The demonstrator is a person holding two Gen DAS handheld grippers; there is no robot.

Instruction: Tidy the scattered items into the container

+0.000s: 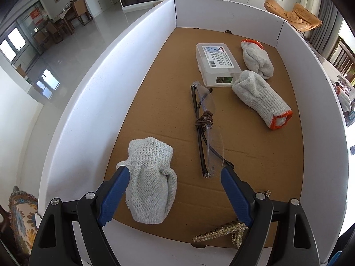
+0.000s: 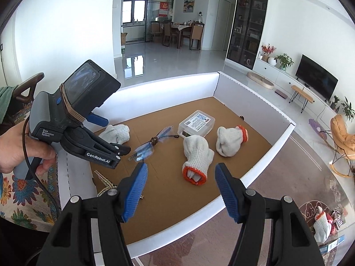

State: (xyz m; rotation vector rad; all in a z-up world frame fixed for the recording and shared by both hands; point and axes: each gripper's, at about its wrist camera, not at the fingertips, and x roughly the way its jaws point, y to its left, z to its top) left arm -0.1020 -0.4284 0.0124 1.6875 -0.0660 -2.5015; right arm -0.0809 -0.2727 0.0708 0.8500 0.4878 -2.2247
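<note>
**A:** Container, white-walled with a brown cardboard floor, fills both views. What lies in it?

**B:** Three rolled knit gloves, a clear plastic case, folded safety glasses and a beaded hair clip. A plain white glove sits near the left wall, by the near edge. Two orange-cuffed gloves lie toward the far right corner: one just beside the case, the other behind it, near the far wall.

**A:** And the case?

**B:** The plastic case rests toward the far wall, label up. The safety glasses stretch along the middle of the floor, a brown cord knotted round them. The beaded hair clip lies at the near edge.

**A:** How are the hands posed?

**B:** The left gripper tips steeply down over the near left part of the floor, jaws spread wide; the plain glove lies between them against the left pad, not pinched. A bare hand grasps its handle. The right gripper slants down above the near wall, jaws apart, holding nothing.
</note>
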